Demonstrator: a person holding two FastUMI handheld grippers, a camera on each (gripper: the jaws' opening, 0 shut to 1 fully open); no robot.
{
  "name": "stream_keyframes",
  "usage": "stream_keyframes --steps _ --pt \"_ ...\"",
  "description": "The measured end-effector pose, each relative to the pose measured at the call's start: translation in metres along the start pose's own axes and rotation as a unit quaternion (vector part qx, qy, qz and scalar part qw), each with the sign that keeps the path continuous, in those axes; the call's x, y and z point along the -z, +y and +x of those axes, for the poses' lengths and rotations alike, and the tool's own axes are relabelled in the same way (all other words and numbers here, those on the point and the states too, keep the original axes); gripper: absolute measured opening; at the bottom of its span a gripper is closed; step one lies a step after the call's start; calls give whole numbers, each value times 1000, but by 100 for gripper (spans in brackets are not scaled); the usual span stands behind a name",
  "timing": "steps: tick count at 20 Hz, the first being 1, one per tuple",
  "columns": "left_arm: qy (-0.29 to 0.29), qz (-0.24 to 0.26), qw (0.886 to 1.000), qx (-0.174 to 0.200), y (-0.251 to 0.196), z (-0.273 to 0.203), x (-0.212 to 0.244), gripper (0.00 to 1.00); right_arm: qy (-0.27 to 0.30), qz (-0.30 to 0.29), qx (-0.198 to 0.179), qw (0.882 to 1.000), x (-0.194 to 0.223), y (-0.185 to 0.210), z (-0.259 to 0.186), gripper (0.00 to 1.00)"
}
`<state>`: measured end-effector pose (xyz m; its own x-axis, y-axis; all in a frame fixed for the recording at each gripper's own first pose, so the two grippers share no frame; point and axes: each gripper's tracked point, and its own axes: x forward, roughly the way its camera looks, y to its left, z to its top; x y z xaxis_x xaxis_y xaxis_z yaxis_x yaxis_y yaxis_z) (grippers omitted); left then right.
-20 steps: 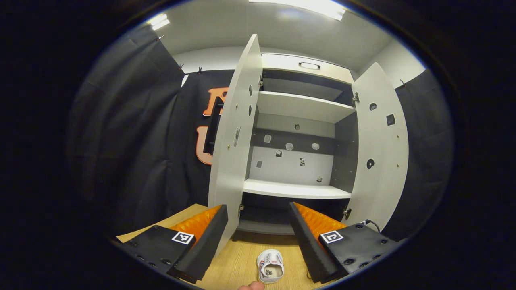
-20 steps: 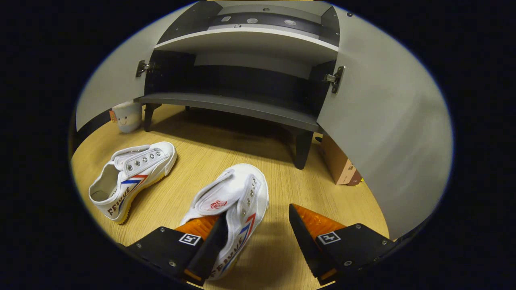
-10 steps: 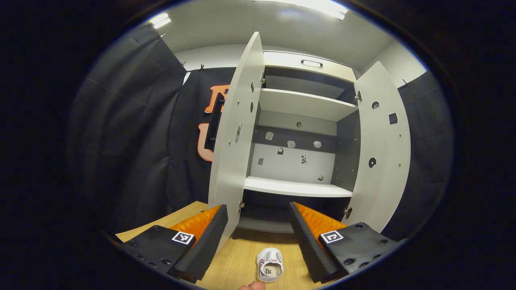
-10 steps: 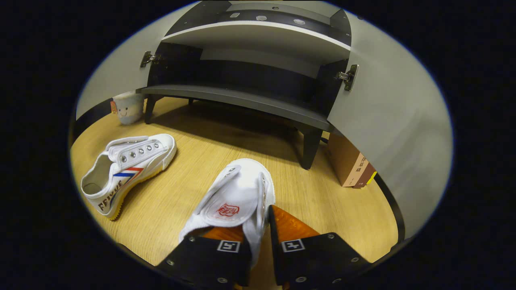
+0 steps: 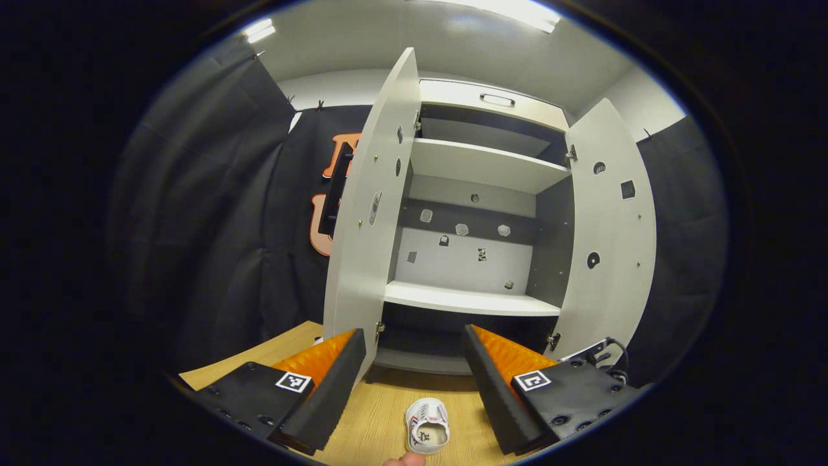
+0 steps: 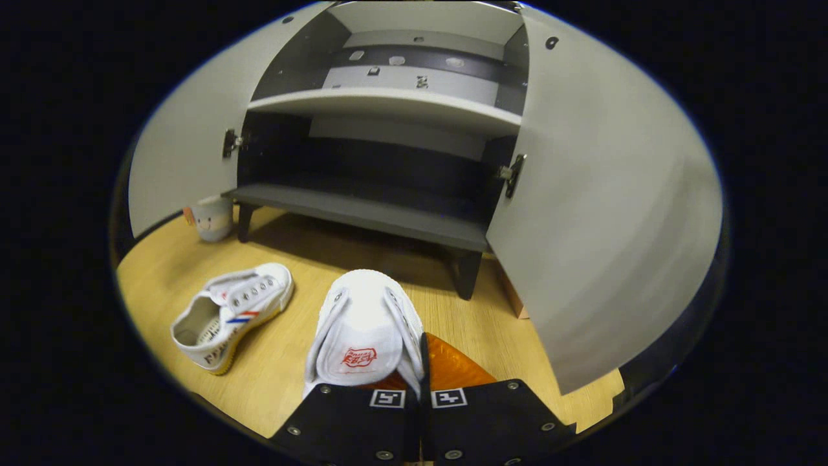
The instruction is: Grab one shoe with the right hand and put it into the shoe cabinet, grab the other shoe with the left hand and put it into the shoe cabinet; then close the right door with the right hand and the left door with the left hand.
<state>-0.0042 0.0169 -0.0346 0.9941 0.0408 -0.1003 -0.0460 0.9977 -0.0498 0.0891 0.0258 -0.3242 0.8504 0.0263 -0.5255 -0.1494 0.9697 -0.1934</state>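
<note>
My right gripper [image 6: 415, 374] is shut on the side wall of a white canvas shoe [image 6: 362, 327], held above the wooden floor with its toe toward the shoe cabinet's dark bottom shelf [image 6: 362, 213]. The second white shoe [image 6: 229, 314], with red and blue stripes, lies on the floor to the left. Both cabinet doors stand open: the left door [image 6: 184, 155] and the right door [image 6: 601, 213]. My left gripper [image 5: 414, 336] hangs open and empty, high in front of the cabinet [image 5: 472, 301], with a white shoe [image 5: 427, 425] on the floor far below it.
A small pale plush toy [image 6: 210, 218] sits by the cabinet's left leg. A brown box [image 6: 511, 296] stands on the floor behind the right door. White shelves [image 5: 482, 167] fill the upper cabinet. Black cloth walls flank it on both sides.
My right gripper closed on the shoe's side wall, then lifted it and swung its toe toward the bottom shelf. The left gripper drifted only slightly and stayed open.
</note>
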Motion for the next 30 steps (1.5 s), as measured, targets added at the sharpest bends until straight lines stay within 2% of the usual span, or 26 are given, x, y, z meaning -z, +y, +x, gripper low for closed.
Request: stream_keyframes --steps 4,6,9,13,16,20,24,27,30 --pt "-3 -3 1000 21 -9 3 1 98 -62 5 7 998 -87 -3 -64 0" --pt "-6 -4 1000 29 -11 4 0 98 -86 25 16 996 -146 -7 -92 0" --pt "-7 -6 999 38 -15 5 1 98 -135 22 33 990 -225 -19 -113 0" --pt "-3 -8 999 43 -15 3 3 98 -180 4 53 982 -315 -29 -94 0" --pt "3 -6 999 39 -12 2 5 98 -180 3 71 981 -364 -35 -45 0" --pt "11 -11 999 33 -6 0 9 98 -130 23 85 988 -382 -40 43 0" --pt "14 -10 1000 15 9 0 11 98 -67 34 110 991 -370 -52 126 0" --pt "14 -10 1000 -8 28 0 13 98 -41 29 137 989 -363 -64 163 0" --pt "21 -18 999 -27 42 2 17 98 -17 39 142 989 -356 -67 183 0"
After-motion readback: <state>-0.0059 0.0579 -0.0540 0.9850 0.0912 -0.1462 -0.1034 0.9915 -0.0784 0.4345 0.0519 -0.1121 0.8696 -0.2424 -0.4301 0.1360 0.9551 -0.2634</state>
